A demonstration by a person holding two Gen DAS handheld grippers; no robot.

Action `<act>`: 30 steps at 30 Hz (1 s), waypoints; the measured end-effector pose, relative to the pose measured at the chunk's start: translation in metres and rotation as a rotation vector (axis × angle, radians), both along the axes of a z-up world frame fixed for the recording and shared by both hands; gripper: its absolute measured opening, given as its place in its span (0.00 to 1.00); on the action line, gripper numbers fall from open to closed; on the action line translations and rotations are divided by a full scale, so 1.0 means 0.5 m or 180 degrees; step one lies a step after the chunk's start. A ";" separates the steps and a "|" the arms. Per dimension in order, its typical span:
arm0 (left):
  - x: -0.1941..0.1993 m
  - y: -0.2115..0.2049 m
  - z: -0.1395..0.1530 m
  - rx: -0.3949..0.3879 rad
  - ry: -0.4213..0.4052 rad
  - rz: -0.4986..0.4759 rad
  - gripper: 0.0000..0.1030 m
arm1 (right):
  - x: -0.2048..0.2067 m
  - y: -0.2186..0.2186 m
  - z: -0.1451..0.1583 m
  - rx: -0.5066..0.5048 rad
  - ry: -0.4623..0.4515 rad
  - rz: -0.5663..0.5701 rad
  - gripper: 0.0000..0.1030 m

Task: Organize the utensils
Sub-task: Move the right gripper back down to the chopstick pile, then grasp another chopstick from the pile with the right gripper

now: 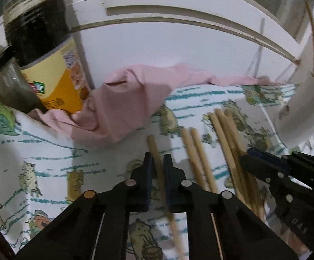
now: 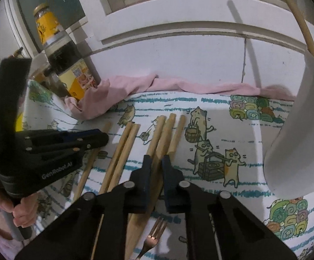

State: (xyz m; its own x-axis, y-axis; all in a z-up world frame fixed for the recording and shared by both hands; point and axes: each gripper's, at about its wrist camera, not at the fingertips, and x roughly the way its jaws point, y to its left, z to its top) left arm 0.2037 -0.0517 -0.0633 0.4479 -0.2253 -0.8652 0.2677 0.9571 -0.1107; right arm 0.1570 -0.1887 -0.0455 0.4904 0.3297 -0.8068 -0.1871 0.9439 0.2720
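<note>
1. Lying on the cat-print cloth, six wooden chopsticks run in a loose row: a lone chopstick on the left, a pair in the middle, and a group of three on the right.
2. The left gripper straddles the lone chopstick, which passes between its two fingers; the fingers are drawn together and clamp on it.
3. The right gripper sits over the group of three, its fingers pinched on a stick of that group.
4. A fork lies just below the right gripper, tines pointing up toward it.
5. A pink cloth is bunched behind the sticks, beside a dark sauce bottle.
</note>
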 end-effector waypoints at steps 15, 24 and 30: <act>-0.012 -0.039 -0.011 0.0438 -0.0265 0.0125 0.16 | 0.001 -0.023 -0.007 -0.0330 0.0196 0.0046 0.08; -0.001 -0.012 0.000 0.0300 -0.0088 0.0082 0.39 | 0.006 -0.030 -0.004 -0.0331 0.0271 0.0030 0.07; -0.015 -0.037 0.015 0.0322 -0.0140 -0.0194 0.59 | -0.012 -0.025 0.018 -0.0440 0.0161 0.0075 0.07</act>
State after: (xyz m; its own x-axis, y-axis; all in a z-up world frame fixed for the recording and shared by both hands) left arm 0.1963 -0.0700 -0.0557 0.4742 -0.1657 -0.8647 0.3281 0.9447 -0.0011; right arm 0.1508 -0.2012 -0.0365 0.4413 0.2245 -0.8688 -0.1989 0.9686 0.1493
